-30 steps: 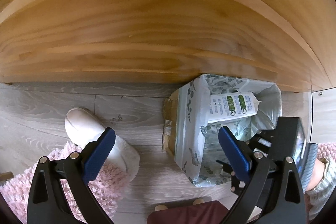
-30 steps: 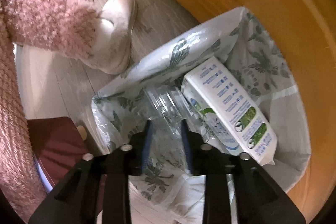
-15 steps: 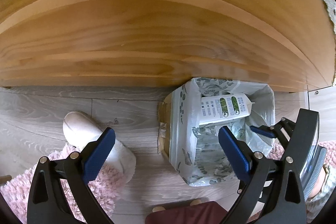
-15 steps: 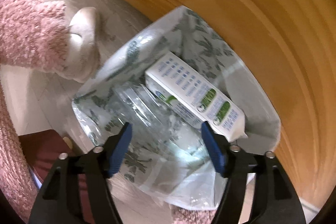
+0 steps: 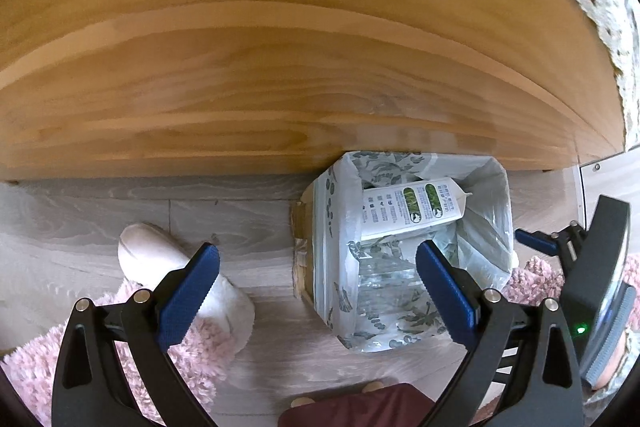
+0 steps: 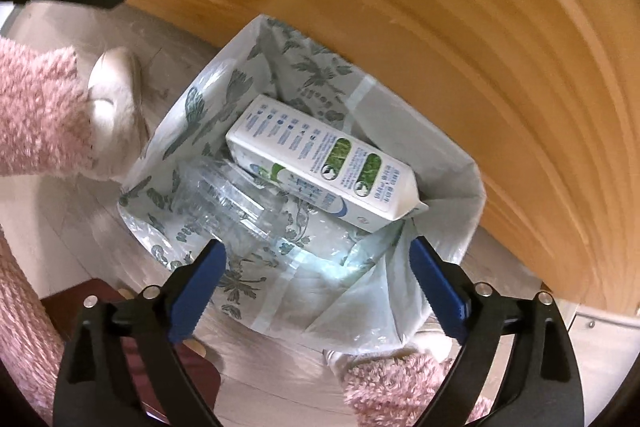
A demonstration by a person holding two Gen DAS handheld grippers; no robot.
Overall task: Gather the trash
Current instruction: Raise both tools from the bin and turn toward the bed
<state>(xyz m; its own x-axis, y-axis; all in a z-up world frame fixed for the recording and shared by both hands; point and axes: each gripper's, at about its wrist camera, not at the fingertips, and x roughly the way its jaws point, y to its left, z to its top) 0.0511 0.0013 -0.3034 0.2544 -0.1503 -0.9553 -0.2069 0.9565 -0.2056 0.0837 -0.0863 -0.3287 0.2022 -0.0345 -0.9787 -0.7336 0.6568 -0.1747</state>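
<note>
Beside wood panel (image 5: 280,67), on grey floor (image 5: 120,203), lined bin (image 6: 460,183); both tools empty, right widening.

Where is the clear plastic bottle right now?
In the right wrist view, the clear plastic bottle lies inside the leaf-print trash bag, left of the white carton, below the empty right gripper, whose jaws are opening.

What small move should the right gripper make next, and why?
Probably lift the right gripper clear of the lined bin. Its jaws are opening with nothing between them, and the clear plastic bottle already lies inside beside the milk carton, so nothing remains to release.
</note>
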